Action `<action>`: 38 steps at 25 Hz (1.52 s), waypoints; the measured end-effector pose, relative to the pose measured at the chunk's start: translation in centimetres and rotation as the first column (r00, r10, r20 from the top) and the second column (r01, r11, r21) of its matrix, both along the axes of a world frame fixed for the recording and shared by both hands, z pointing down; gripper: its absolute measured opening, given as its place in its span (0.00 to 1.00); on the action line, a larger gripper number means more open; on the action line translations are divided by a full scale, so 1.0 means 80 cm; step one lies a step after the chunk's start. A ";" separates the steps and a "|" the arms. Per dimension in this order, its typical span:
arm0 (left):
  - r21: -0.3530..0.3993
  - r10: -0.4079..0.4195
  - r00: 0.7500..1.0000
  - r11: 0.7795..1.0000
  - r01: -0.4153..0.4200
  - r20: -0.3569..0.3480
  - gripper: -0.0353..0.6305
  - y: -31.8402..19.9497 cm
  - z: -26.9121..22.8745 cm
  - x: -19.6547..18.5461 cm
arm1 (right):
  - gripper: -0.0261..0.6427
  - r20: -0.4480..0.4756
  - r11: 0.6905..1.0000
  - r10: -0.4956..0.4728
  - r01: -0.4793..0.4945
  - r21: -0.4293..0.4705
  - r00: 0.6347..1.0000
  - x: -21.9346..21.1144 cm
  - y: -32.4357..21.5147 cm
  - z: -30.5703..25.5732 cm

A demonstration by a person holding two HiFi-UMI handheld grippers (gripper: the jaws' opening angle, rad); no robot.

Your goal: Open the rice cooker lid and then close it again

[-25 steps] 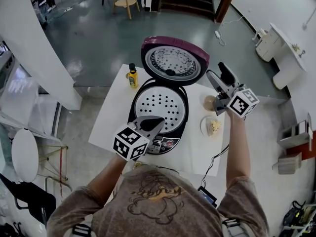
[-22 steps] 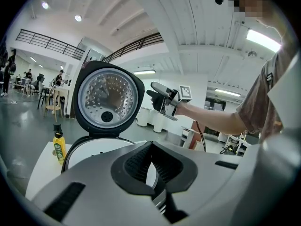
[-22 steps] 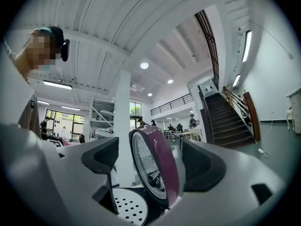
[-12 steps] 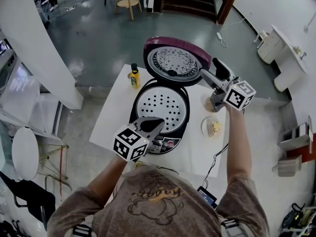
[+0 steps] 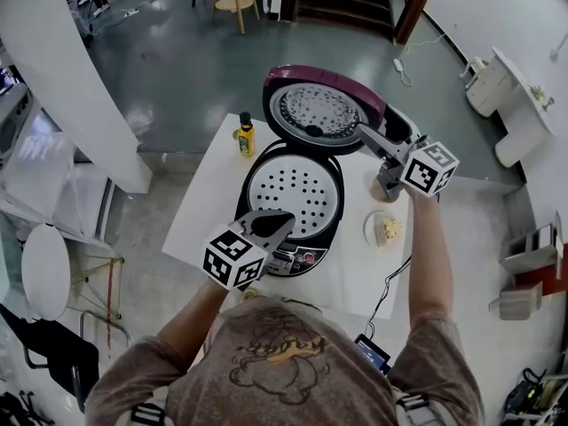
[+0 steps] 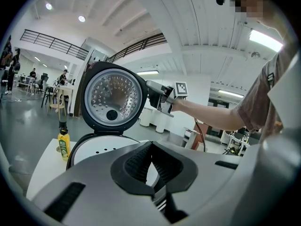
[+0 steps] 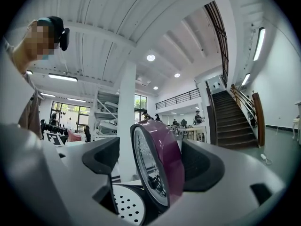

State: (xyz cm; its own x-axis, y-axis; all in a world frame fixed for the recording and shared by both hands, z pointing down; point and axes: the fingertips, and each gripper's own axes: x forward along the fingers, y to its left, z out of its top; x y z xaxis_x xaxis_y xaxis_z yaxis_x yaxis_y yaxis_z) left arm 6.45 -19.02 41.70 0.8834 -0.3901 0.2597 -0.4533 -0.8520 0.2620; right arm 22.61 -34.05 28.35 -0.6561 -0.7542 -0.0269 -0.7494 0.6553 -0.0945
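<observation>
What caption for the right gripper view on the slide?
Right gripper, jaws closing with the rim of the raised purple rice cooker lid between them, pads not yet pressing on it.

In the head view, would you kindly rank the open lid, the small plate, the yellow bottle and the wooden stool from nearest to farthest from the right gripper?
1. lid: its rim stands between the right gripper's closing jaws.
2. small plate: on the right, toward the camera.
3. yellow bottle: left, beyond the lid.
4. wooden stool: far back, top of view.
</observation>
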 end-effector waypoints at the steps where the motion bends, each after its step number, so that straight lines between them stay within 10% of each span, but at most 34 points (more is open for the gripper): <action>1: -0.001 0.001 1.000 1.000 -0.001 0.000 0.09 0.000 0.001 0.000 | 0.65 -0.013 1.000 -0.001 0.001 0.000 1.000 -0.001 0.000 0.001; 12: -0.004 0.013 1.000 1.000 -0.013 -0.021 0.09 0.000 -0.004 0.008 | 0.64 -0.119 1.000 -0.016 0.017 0.013 0.993 -0.012 0.017 0.006; 38: -0.041 0.004 1.000 0.999 -0.005 -0.027 0.09 0.021 0.008 0.000 | 0.60 -0.052 0.994 -0.106 0.107 0.004 0.993 -0.058 0.147 0.050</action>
State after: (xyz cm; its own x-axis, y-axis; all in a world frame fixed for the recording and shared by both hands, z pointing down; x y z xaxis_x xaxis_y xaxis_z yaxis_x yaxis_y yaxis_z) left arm 6.41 -17.37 42.35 0.8919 -0.3759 0.2513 -0.4419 -0.8422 0.3089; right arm 17.96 -22.28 32.36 -0.7332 -0.6800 0.0046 -0.6792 0.7320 -0.0525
